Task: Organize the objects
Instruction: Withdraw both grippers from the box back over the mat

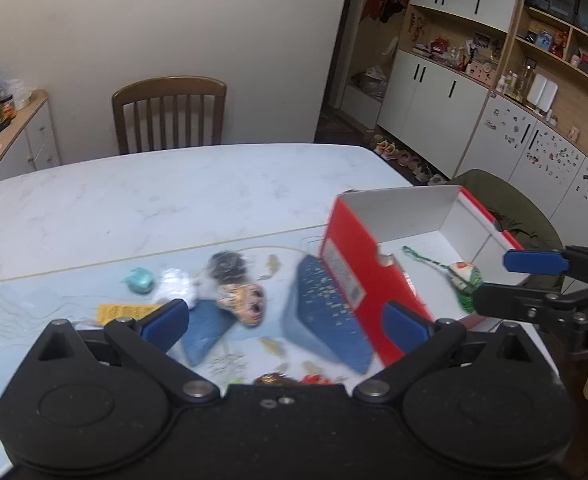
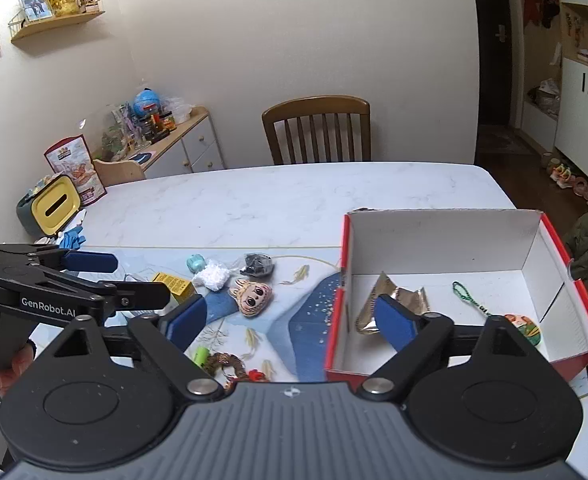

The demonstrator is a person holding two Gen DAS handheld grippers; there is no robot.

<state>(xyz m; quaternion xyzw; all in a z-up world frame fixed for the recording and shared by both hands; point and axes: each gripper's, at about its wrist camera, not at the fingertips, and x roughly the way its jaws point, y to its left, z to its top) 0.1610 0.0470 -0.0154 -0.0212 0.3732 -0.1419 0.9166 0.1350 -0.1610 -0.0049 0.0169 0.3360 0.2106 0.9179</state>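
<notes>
My left gripper [image 1: 286, 322] was spread wide, held nothing, hovered over tabletop [image 1: 174, 196] above doll-face charm [image 1: 244, 302] and near red box [image 1: 357, 276]. My right gripper [image 2: 290, 320] also gaped wide, empty, right finger [image 2: 395, 322] over box [image 2: 445, 240] interior near gold wrapper [image 2: 405, 298]. Green-corded charm [image 2: 523, 328] lay inside box. Teal ball [image 2: 196, 263], white packet [image 2: 212, 279], yellow packet [image 2: 174, 283] stayed out on mat.

The only legible text was "GenRobot.AI" in white on the black body of the left claw [image 2: 90, 276], while print on the red box's label [image 1: 343, 276] stayed unreadable.
</notes>
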